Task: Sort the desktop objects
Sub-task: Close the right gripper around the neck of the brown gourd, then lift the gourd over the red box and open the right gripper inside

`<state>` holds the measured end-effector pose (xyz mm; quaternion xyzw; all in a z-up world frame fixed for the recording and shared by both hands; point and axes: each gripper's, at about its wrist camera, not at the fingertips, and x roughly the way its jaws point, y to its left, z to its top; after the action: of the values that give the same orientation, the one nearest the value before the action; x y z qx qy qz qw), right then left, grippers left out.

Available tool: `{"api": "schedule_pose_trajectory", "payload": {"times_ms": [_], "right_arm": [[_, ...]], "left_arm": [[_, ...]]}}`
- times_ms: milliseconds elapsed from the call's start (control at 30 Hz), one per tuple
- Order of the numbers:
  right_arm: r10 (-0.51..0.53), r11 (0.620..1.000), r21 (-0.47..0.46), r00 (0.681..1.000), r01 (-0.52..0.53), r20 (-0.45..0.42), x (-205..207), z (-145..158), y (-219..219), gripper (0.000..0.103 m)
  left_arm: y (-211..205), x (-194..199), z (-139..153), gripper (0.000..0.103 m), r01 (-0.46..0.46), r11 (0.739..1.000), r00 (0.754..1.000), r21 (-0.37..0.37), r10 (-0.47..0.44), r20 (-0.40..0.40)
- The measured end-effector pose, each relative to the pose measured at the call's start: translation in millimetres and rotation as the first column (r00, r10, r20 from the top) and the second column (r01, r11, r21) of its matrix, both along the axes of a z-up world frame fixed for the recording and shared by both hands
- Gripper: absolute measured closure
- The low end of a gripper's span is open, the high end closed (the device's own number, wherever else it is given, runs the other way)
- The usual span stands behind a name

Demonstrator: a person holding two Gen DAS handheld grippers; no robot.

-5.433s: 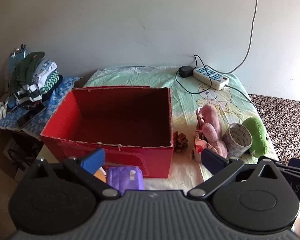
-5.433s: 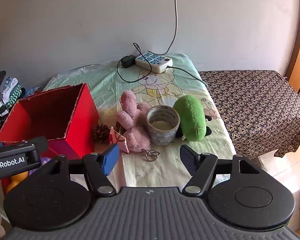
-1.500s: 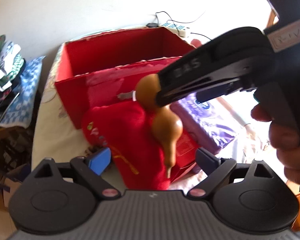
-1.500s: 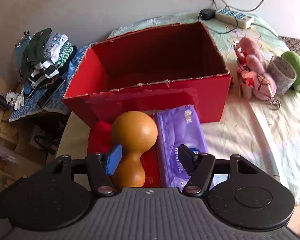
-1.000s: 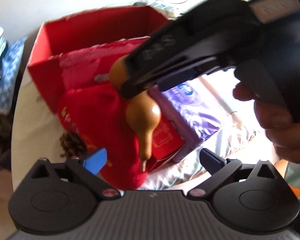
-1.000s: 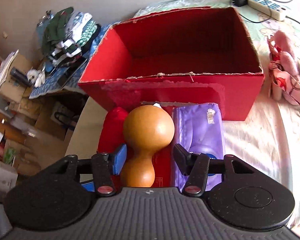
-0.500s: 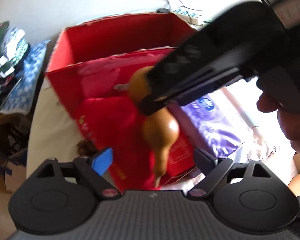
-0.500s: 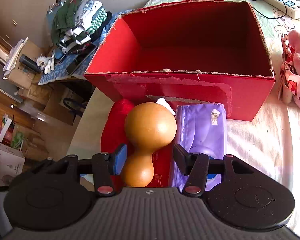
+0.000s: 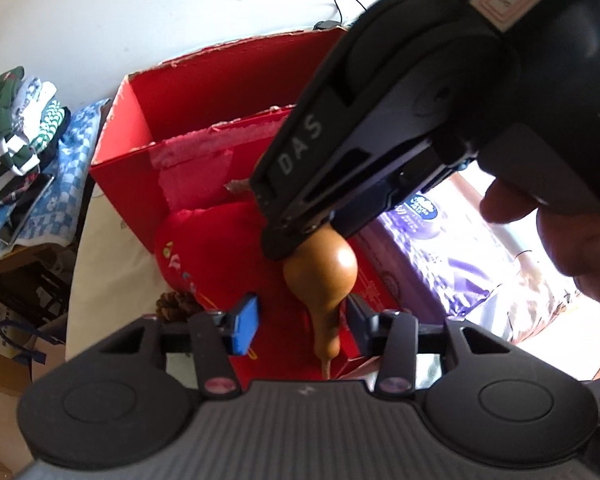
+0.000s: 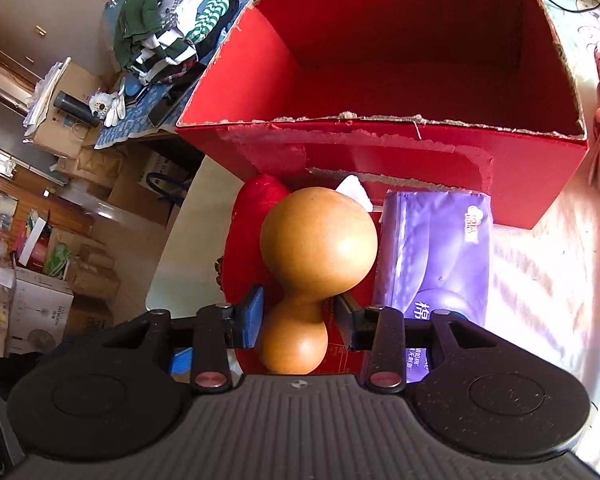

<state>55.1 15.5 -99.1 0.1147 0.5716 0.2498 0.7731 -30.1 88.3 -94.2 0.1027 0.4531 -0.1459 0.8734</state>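
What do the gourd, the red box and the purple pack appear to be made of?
Gourd: probably a dried natural gourd, smooth with a soft sheen and a thin stem; could be an imitation. Red box: cardboard, matte, with torn, fibrous rims. Purple pack: glossy plastic film, wrinkled and reflective.

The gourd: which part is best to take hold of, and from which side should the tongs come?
Grip the gourd at its narrow waist, where the right tongs already pinch it, one finger on each side. The big round bulb and the smaller one bulge to either side of that pinch, so it probably cannot slip out lengthwise. Come from the stem end, big bulb pointing ahead toward the red box.
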Motion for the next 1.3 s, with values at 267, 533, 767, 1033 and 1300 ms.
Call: {"api": "schedule_pose_trajectory", "payload": {"times_ms": [267,533,767,1033,1300], "right_arm": [[0.045,0.999,0.002,0.998,-0.045,0.045,-1,13,-5,0.068],[0.039,0.995,0.086,0.99,-0.052,0.139,15,58,-29,0.068],[-0.006,0.993,0.116,0.967,-0.024,0.253,88,90,-17,0.068],[-0.029,0.999,0.032,0.989,0.025,0.144,172,36,27,0.068],[0.058,0.994,-0.095,0.998,-0.058,0.004,199,-9,69,0.068]], "left_arm": [[-5,12,4,0.078,-0.019,0.999,1.0,-0.045,0.018,-0.018],[-15,25,51,0.08,0.003,0.998,0.994,-0.059,0.003,0.108],[-11,104,79,0.08,-0.016,1.0,0.975,-0.02,0.02,0.22],[24,202,31,0.08,-0.024,1.0,0.998,-0.015,0.025,0.049],[46,223,-14,0.074,-0.037,0.999,0.992,-0.016,0.035,-0.118]]}}
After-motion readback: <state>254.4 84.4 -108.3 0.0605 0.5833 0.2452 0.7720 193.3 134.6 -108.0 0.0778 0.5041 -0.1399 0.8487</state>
